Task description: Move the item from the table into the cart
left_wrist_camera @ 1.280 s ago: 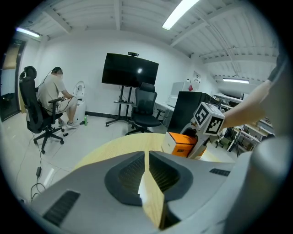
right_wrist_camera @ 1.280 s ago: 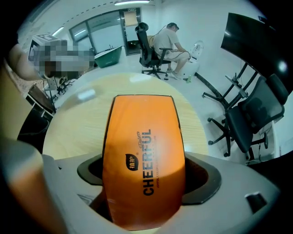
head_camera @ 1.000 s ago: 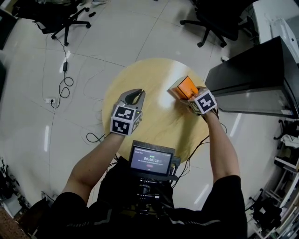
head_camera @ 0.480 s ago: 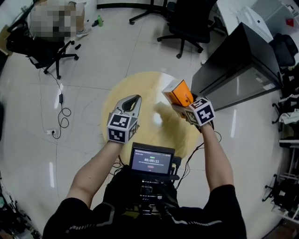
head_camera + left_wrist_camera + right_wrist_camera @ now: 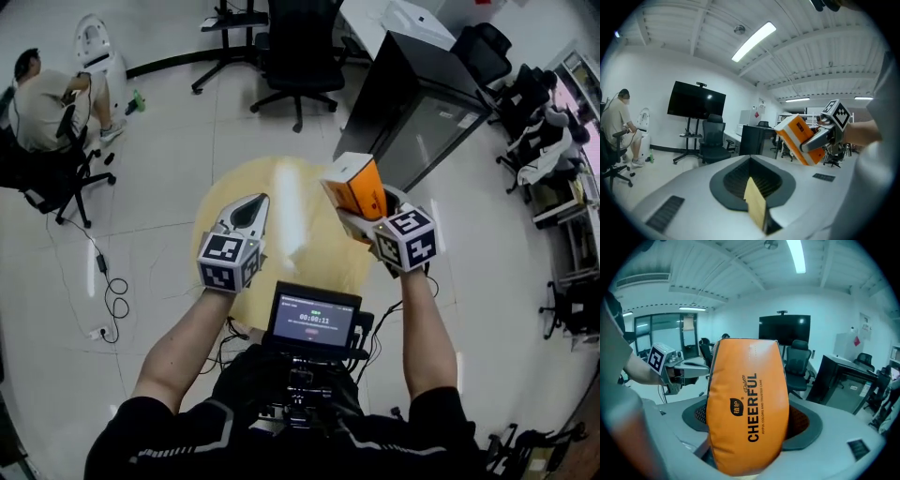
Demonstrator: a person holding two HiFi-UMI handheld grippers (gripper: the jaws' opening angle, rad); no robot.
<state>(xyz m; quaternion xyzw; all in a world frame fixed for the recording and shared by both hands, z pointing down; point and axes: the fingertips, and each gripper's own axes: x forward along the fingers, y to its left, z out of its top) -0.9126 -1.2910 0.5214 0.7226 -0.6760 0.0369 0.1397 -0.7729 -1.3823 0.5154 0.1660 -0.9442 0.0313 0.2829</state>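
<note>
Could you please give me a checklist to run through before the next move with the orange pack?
1. Right gripper clamped on orange pack: ok, a jaw on each side.
2. Pack off the round table: ok, held in the air.
3. Left gripper empty: ok, jaws shut on nothing, apart from the pack.
4. Cart found: cannot tell; none plainly in view.
5. Way clear: cannot tell; black cabinet and office chair stand beyond the table.
</note>
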